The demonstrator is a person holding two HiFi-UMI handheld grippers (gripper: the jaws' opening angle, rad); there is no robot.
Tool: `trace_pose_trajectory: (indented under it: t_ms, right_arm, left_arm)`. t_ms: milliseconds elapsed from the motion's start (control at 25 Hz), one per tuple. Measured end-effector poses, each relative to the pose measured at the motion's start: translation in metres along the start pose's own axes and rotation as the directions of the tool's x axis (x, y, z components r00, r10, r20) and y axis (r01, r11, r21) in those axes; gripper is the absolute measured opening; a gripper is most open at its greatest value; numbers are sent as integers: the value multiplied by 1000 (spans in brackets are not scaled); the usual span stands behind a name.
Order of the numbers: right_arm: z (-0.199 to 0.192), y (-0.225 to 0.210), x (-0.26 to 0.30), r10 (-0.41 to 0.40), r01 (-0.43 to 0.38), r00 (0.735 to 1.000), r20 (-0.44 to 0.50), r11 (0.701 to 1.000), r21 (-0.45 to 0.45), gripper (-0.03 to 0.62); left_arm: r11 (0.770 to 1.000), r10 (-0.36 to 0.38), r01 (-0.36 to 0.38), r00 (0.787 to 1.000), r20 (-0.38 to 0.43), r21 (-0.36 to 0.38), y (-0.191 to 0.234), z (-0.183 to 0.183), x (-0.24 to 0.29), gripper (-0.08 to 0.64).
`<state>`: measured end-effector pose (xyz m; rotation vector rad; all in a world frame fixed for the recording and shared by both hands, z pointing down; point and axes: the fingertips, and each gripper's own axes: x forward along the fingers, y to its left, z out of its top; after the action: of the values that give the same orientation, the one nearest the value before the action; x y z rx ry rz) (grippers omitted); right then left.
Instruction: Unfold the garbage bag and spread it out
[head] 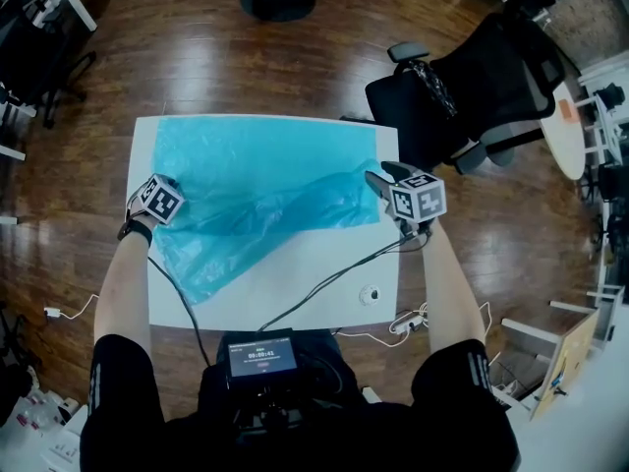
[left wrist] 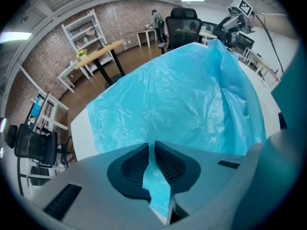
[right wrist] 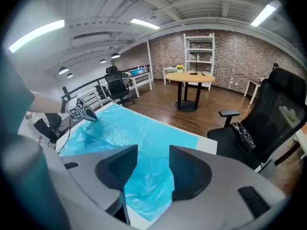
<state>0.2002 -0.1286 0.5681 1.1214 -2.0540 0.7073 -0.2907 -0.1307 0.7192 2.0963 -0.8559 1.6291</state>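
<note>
On the white table [head: 295, 293], blue garbage bag [head: 265, 160] flat across the far half, one crumpled fold [head: 285, 214] lying diagonally from right edge to near left. Left gripper [left wrist: 152, 147] clamped on the bag's left edge; right gripper [right wrist: 153, 164] empty, jaws wide apart, just over the fold's right end.

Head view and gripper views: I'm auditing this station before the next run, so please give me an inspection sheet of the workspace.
Surface: white table, far part covered by the bag, near part bare.
Job's things: blue garbage bag, far part flat, near fold bunched.
Clutter: small white round object, table's near right.
Grippers: left gripper shut on a bag edge; right gripper open, bag film beneath, not pinched.
Cables: black cable crosses the near table; white cable beside its near right corner.
Surroundings: black office chair, wooden floor.
</note>
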Motion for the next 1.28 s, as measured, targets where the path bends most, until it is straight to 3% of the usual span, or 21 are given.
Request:
trace_pose_trajectory:
  t_ms: [200,400,520,680,800,1000,1080,1200,1280]
  right_arm:
    - [-26,-10,0,-6,6,1000,-1,998,68,247]
    - [-46,-23,9,12,-17,1000,26,973,230,249]
    - [-54,-32,14,25,-45,998,62,936,350,249]
    - [-55,-37,23,60,-108,991,122,892,438,250]
    - [-50,-37,31,104,-187,977,187,836,516,250]
    - [-53,-39,44,124,-241,966,226,746,620,246]
    - [-56,-41,46,122,-254,963,241,717,649,191]
    - [-63,-44,50,106,-260,961,257,670,696,119]
    - [-63,-44,46,100,-243,965,243,686,685,76]
  left_arm:
    - [1000,-3,3,1000,5,1,0,-3,1,32]
    - [1000,25,-25,1000,-6,2,2,-2,-5,25]
    - [1000,13,-13,1000,-5,3,0,-3,-1,25]
    - [999,30,-29,999,-20,13,2,-3,-6,25]
    - [1000,15,-15,1000,-16,19,-1,-4,0,17]
    - [999,38,-38,999,-23,28,2,-1,-6,17]
    - [998,64,-63,997,-32,30,5,1,-13,17]
    - [999,38,-37,999,-22,23,1,-2,-4,14]
    - [1000,19,-19,1000,-16,18,-2,-4,1,14]
